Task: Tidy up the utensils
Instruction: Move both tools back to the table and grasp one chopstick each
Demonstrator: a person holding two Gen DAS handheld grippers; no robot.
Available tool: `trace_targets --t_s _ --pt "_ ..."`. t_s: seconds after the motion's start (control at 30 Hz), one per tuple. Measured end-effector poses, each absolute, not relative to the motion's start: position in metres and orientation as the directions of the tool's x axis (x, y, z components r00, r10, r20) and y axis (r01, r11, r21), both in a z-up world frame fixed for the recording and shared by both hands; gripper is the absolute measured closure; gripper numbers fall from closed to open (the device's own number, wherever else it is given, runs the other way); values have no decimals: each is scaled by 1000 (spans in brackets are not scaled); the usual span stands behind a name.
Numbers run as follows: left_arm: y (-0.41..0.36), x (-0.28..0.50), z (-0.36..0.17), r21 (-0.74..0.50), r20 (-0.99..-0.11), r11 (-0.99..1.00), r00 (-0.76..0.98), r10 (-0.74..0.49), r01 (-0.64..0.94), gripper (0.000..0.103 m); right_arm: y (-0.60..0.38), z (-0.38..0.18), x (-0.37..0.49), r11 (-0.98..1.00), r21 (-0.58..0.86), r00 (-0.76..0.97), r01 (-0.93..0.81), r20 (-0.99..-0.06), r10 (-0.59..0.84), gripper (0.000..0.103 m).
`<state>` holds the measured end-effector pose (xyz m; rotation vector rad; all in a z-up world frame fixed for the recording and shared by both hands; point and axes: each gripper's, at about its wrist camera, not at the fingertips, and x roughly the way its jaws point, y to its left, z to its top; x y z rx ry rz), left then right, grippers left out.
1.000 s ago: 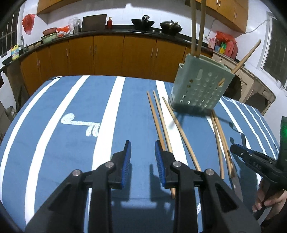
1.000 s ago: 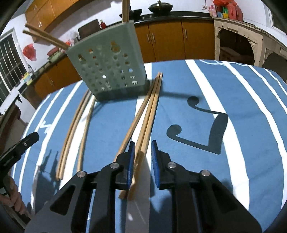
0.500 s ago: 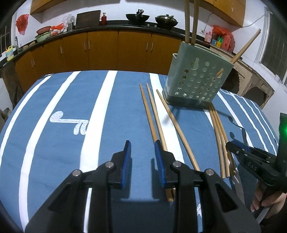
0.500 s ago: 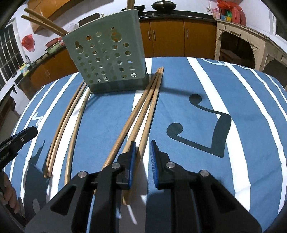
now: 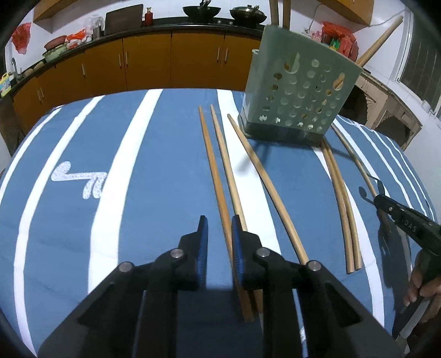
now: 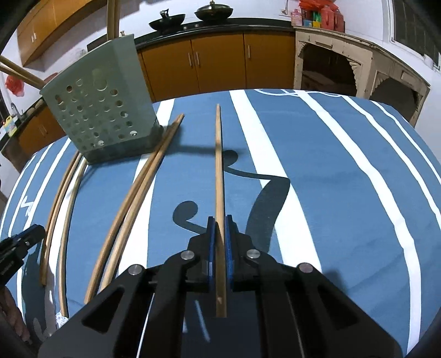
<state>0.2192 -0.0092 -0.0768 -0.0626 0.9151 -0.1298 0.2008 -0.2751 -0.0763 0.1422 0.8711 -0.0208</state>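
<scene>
Two black woks are sitting on the back counter, orange cabinets running underneath, red bag hanging left.

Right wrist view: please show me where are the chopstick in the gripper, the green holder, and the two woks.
Held chopstick (image 6: 219,170): right wrist view, middle of its shaft, ahead of the pads.
Green holder (image 6: 96,115): right wrist view, its perforated front wall.
Woks (image 6: 166,24): right wrist view, the left wok's bowl.

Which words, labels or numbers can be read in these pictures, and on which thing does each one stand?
"DAS": white letters on the black body of the right gripper, left wrist view.
Yellow bottle on the counter: label too blurred to read.
Red packages on the counter: print too small to read.
Tablecloth: only decorative white marks, no words.
</scene>
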Motion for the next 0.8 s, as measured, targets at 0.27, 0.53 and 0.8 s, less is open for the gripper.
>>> trace_targets --t_s 0.27,0.53,0.8 --pt "-14 221 -80 -65 -786 995 611 -96 73 95 -269 -76 200 992 107 646 59 -762 44 95" --pt "29 228 -78 -54 -787 998 616 -28 -23 95 -285 -76 198 986 122 651 111 -759 21 95" --pt "34 223 -78 -27 -781 999 623 -36 24 94 -290 -77 196 984 144 657 106 -753 40 95"
